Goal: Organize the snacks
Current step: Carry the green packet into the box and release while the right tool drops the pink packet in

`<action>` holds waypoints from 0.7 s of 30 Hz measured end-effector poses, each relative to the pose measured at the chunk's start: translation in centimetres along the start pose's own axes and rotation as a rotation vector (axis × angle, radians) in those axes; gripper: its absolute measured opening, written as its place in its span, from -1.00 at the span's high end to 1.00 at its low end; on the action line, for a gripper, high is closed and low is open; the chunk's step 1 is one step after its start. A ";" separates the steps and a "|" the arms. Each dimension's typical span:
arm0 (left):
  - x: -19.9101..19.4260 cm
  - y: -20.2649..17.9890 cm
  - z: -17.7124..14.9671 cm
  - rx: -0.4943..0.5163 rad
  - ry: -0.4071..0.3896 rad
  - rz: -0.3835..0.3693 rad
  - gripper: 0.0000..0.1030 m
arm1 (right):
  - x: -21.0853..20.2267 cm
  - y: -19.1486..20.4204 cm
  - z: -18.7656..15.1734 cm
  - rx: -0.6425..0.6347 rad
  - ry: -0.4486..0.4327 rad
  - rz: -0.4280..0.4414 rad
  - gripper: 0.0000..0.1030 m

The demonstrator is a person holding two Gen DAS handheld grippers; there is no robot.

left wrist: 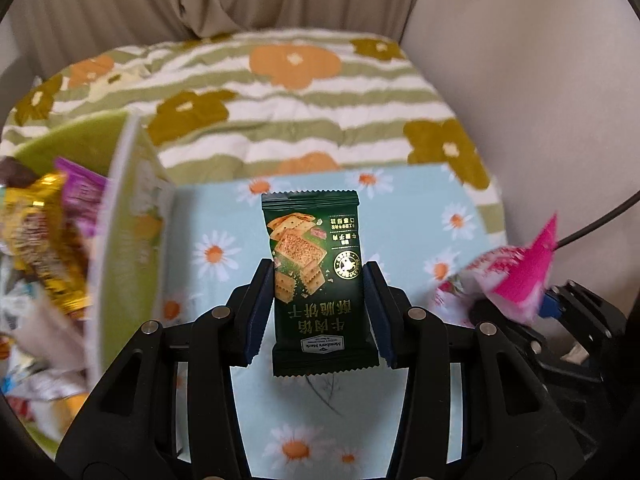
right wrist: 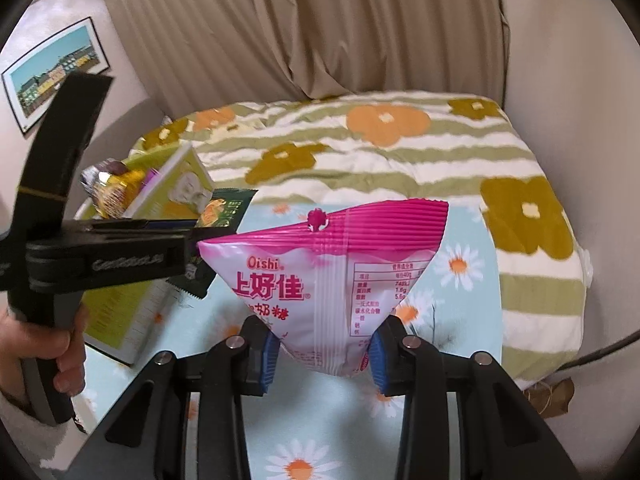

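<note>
Hidden parts: lower edge of the dark green cracker packet (left wrist: 316, 280) sits down between the blue-padded fingers (left wrist: 256, 312); in the right wrist view most of it is masked by the left gripper's black body, only its ends showing.
Blur: wrappers in the pale green cardboard box (left wrist: 128, 232) are smeared; a gold foil packet (left wrist: 44, 240) and a purple packet (left wrist: 82, 196) can be told, the rest at 8 o'clock cannot be sorted or counted.
Cut off: the box runs out of the left wrist view at 9 o'clock.
Left gripper (left wrist: 318, 276): closed onto the dark green cracker packet, pads pressing both its long edges, packet upright and clear of the cloth.
Right gripper (right wrist: 322, 354): closed onto the narrow lower end of the pink and white Oishi candy bag (right wrist: 332, 272), which fans wide toward 12 o'clock.
Counts: two grippers, two held snacks, one box, one framed picture (right wrist: 52, 72).
Location of snacks: cracker packet just right of the box; candy bag at 3 o'clock of it in the left wrist view.
Surroundings: light blue daisy-print cloth (left wrist: 224, 216) beneath both; green-striped flowered quilt (left wrist: 320, 112) at 12 o'clock; beige curtain (right wrist: 320, 28) behind; black cable (left wrist: 600, 220) at 3 o'clock.
Person: a hand (right wrist: 48, 344) grips the left gripper's handle at 8 o'clock in the right wrist view.
</note>
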State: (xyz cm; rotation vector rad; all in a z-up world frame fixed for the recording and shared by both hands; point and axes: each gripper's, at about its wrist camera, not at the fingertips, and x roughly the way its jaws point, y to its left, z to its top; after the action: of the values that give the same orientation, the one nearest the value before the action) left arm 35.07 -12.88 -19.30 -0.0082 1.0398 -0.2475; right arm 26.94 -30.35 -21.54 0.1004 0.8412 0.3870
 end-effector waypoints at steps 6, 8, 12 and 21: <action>-7.1 3.2 0.7 -0.063 -0.100 0.009 0.21 | -2.8 4.2 4.1 -0.076 -0.053 0.077 0.33; -8.9 4.7 0.8 -0.079 -0.126 0.026 0.21 | -3.2 6.0 5.3 -0.091 -0.061 0.113 0.33; -12.1 8.4 1.0 -0.110 -0.167 0.059 0.21 | -3.4 10.2 7.2 -0.136 -0.079 0.178 0.33; -13.8 17.6 0.0 -0.119 -0.145 0.105 0.21 | -1.0 17.7 8.7 -0.094 -0.046 0.222 0.33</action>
State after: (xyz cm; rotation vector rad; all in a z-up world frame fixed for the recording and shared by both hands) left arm 31.94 7.12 -9.77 -0.0773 0.9064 -0.0881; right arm 27.61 -13.80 -10.83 0.1157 0.7677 0.6302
